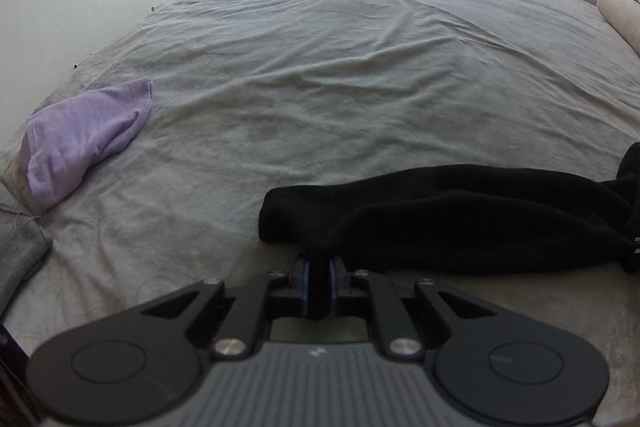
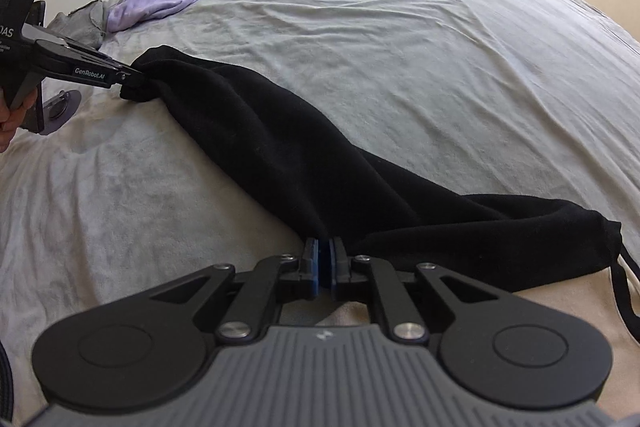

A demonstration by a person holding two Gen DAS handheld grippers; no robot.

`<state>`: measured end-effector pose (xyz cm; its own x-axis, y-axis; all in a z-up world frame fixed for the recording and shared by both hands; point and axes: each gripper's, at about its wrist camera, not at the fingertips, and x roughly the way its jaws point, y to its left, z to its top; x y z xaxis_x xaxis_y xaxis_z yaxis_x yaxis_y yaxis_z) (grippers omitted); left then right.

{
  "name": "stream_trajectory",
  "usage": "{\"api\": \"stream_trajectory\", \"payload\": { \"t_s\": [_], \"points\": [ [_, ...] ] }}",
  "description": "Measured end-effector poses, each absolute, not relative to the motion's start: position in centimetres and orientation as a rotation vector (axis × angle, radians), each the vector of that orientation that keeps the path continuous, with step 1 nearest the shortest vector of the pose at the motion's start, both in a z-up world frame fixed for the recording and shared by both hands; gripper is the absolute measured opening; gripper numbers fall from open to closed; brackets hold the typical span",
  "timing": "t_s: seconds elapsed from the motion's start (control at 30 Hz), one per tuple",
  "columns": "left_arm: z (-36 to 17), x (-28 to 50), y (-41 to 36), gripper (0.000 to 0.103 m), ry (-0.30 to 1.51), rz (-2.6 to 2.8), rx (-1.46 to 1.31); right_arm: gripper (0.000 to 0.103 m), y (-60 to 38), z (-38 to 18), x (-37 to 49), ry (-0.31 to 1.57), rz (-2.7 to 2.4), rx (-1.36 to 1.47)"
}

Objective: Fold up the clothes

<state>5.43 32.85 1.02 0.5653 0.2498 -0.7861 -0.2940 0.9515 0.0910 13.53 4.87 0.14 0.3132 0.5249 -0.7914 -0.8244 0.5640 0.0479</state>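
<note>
Mid-fold: left hand-held gripper and right hand-held gripper each clamped on black garment, stretched over bed. Next, judged: carry both pinched edges across, keeping cloth taut.

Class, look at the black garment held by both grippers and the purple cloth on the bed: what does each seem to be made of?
Black garment: probably fleece or brushed cotton knit; matte, slightly fuzzy, hanging in thick soft folds.
Purple cloth: likely thin cotton jersey; smooth, dull, fine creases. Neither weave is clear enough to be sure.

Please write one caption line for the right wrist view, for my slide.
Two hand-held grippers, right and left, pinch a black garment stretched across a grey bed sheet.
</note>
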Motion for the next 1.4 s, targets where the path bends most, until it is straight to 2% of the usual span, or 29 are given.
{"api": "stream_trajectory", "payload": {
  "t_s": [0.07,0.1,0.13,0.3,0.5,0.63,0.77,0.87,1.0,1.1,1.17,1.23,1.27,1.33,1.4],
  "points": [
    [2.0,5.3,32.8,0.033,0.873,0.310,-0.080,0.013,4.5,1.0,13.7,0.841,0.932,-0.401],
    [2.5,5.3,32.9,0.048,0.843,0.291,-0.111,0.014,4.1,1.6,14.0,0.824,0.929,-0.390],
    [2.9,5.2,32.9,0.056,0.810,0.270,-0.146,0.015,3.7,2.2,14.4,0.807,0.924,-0.377],
    [3.4,6.2,32.4,0.067,0.692,0.193,-0.248,0.017,2.7,2.8,17.9,0.787,0.807,-0.407],
    [1.3,9.2,32.2,0.068,0.677,0.163,-0.348,0.017,2.6,1.5,21.1,0.823,0.728,-0.445],
    [-1.0,10.5,32.3,0.068,0.741,0.191,-0.338,0.017,3.1,0.6,22.7,0.870,0.718,-0.487],
    [-1.6,10.8,31.9,0.068,0.765,0.201,-0.282,0.018,3.0,0.0,25.0,1.030,0.625,-0.349],
    [-1.7,10.8,31.0,0.068,0.795,0.192,-0.216,0.030,2.5,0.1,26.3,1.112,0.572,-0.170],
    [-1.9,10.8,29.9,0.067,0.834,0.191,-0.125,0.031,3.4,-0.1,26.6,1.158,0.484,-0.091],
    [-1.8,10.7,29.6,0.067,0.850,0.186,-0.107,0.029,4.5,-0.5,26.5,1.170,0.388,-0.092],
    [-1.8,10.6,29.6,0.067,0.856,0.179,-0.105,0.023,5.5,-0.7,25.9,1.149,0.344,-0.135],
    [-1.8,10.5,29.6,0.065,0.859,0.172,-0.105,0.007,6.0,-0.8,25.2,1.116,0.320,-0.187],
    [-1.8,10.5,29.6,0.064,0.861,0.169,-0.098,0.005,5.9,-0.8,24.9,1.104,0.310,-0.191],
    [-1.8,10.3,29.6,0.049,0.863,0.174,-0.080,0.002,5.2,-0.7,24.9,1.090,0.305,-0.145],
    [-1.8,10.2,29.6,0.043,0.866,0.180,-0.065,0.002,4.3,-0.4,24.8,1.067,0.308,-0.081]
  ]
}}
